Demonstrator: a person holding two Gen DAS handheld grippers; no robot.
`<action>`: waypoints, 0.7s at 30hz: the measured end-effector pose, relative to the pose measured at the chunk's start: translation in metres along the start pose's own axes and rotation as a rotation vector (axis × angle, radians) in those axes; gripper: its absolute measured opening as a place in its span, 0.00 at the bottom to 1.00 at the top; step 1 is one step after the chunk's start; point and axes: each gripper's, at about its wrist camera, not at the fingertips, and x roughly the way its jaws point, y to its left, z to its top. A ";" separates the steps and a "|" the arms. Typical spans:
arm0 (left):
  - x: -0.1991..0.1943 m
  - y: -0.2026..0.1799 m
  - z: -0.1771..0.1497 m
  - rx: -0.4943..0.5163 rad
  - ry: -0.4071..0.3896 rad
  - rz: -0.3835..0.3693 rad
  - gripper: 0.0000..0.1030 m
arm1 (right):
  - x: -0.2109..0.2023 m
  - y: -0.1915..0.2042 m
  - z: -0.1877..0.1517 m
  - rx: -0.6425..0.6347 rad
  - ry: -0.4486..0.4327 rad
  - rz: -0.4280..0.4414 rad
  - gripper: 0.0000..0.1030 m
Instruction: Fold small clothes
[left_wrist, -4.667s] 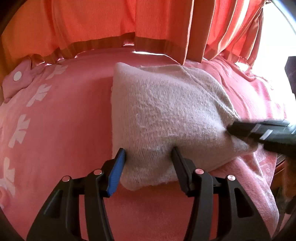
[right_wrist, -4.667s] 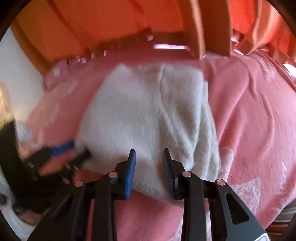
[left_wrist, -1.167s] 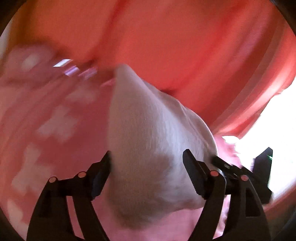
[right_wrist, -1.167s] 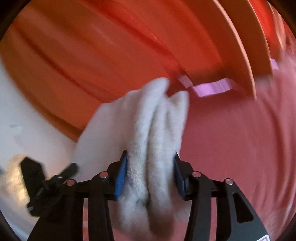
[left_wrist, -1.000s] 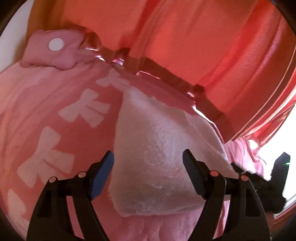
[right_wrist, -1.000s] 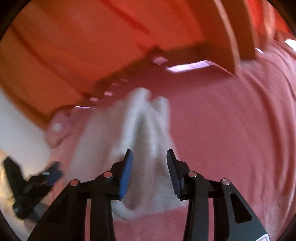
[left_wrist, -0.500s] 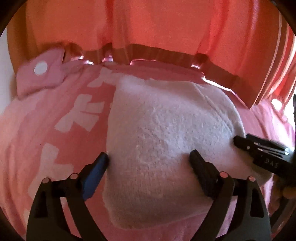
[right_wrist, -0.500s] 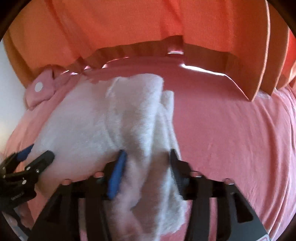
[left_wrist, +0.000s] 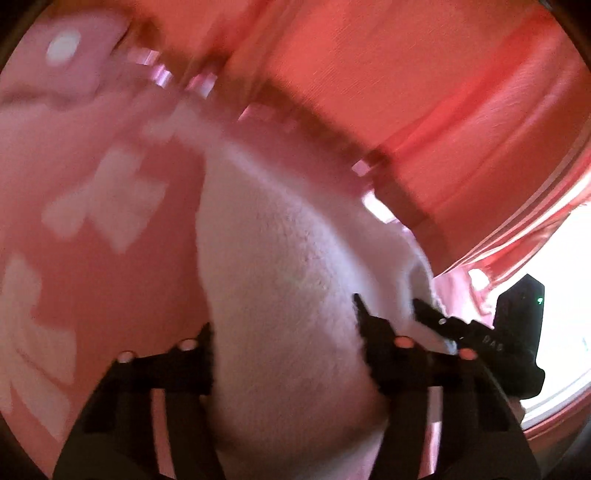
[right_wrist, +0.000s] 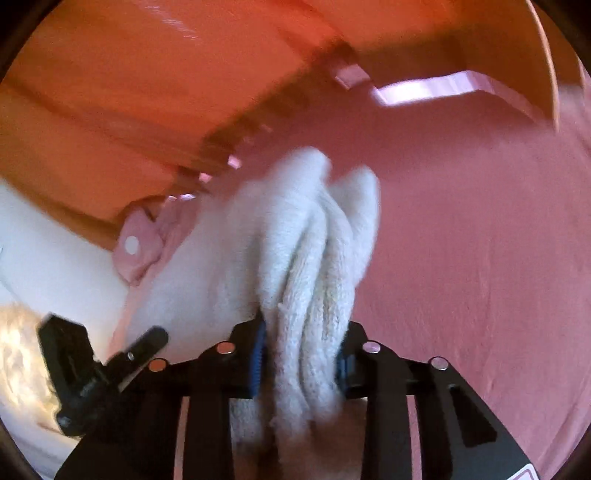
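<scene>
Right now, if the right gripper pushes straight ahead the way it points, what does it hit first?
The white cloth: the right gripper is already clamped on its bunched folds, which run straight ahead. Beyond them lies the pink bedspread, then probably the orange curtain; depth is unclear.

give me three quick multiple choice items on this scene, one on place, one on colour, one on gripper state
1. Where is the pink pillow in the right wrist view?
A. left of the cloth
B. right of the cloth
C. on top of the cloth

2. What colour is the cloth?
A. blue
B. white
C. green

3. What is the right gripper doing?
A. hanging open and empty
B. shut on the cloth
C. holding the curtain

Key: 1 A, the pillow sits by the cloth's left edge; 2 B, its fuzzy layers are white; 3 B, bunched layers are pinched between its jaws.
</scene>
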 end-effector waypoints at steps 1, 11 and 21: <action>-0.008 -0.005 0.005 0.018 -0.040 -0.017 0.48 | -0.008 0.010 0.002 -0.022 -0.036 0.013 0.25; -0.001 0.010 -0.006 0.076 0.018 0.247 0.57 | 0.004 0.004 -0.013 -0.117 0.031 -0.257 0.32; -0.019 -0.014 -0.033 0.235 0.033 0.404 0.72 | 0.015 0.048 -0.070 -0.444 0.115 -0.498 0.33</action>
